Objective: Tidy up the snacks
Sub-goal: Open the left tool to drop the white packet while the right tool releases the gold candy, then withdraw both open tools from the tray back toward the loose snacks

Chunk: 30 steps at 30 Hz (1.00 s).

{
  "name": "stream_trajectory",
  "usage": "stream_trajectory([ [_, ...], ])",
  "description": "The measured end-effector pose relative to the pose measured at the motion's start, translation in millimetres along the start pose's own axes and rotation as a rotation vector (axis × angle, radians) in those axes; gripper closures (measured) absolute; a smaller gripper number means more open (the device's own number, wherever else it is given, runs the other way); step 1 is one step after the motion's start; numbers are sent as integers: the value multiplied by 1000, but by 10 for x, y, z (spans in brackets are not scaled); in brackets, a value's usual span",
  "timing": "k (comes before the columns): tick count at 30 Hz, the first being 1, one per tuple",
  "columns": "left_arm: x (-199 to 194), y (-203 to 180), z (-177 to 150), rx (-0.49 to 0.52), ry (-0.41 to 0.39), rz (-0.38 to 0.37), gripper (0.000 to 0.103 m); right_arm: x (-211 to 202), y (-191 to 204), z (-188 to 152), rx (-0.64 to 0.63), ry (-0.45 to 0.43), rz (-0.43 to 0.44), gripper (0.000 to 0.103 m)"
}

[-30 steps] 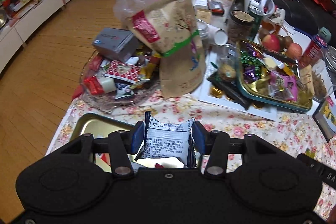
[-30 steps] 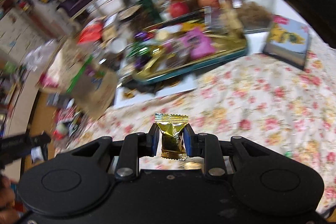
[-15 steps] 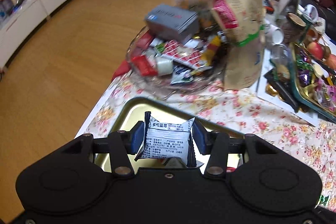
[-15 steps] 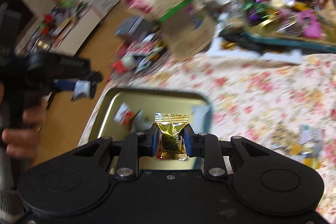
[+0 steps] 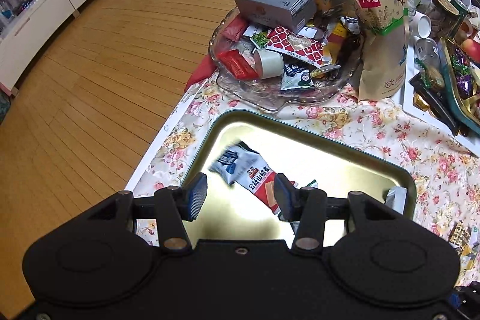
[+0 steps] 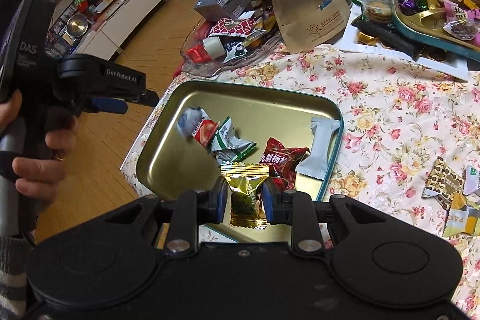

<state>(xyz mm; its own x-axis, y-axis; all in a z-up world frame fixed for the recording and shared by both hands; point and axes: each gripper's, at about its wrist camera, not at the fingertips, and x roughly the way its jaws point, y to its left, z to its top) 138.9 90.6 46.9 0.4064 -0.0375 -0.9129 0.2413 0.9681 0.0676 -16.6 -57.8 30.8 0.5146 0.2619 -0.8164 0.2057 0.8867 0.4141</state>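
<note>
Because the job is to gather loose snacks into one place, you have both tools aimed steeply down over the gold tray (image 6: 300, 107) at the tabletop's near left corner. Your right hand-held gripper (image 6: 243, 197) is pinched narrow on a gold-wrapped candy (image 6: 246, 194), gripped across its middle so the crimped ends stick out above and below; it hangs over the tray's near edge, a sensible spot to let go from, I judge. Your left hand-held gripper (image 5: 237, 195) stands wide with nothing between its pads. Under it a blue-and-white packet (image 5: 232, 162) shows blurred above the tray floor (apparently falling, not yet settled). Other wrappers already lie in the tray, a red one (image 6: 282, 161) and a white one (image 6: 319, 146) toward its right edge. More snacks wait in the glass dish (image 5: 255, 92) beyond the tray's far edge.
</note>
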Motion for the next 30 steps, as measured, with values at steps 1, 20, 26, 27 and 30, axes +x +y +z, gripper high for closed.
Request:
stream_trajectory([
  [1, 0, 10, 4, -7, 4, -7, 48, 4, 6, -2, -1, 0, 2, 76],
  [20, 2, -134, -5, -9, 36, -60, 48, -11, 52, 6, -27, -7, 31, 67],
  [26, -3, -340, -44, 41, 45, -65, 48, 7, -9, -23, -26, 20, 4, 65],
  [27, -6, -384, -54, 53, 45, -65, 48, 8, -22, -30, -27, 26, -1, 65],
  [30, -28, -532, -90, 87, 44, -63, 48, 10, -73, -43, -26, 41, -13, 63],
])
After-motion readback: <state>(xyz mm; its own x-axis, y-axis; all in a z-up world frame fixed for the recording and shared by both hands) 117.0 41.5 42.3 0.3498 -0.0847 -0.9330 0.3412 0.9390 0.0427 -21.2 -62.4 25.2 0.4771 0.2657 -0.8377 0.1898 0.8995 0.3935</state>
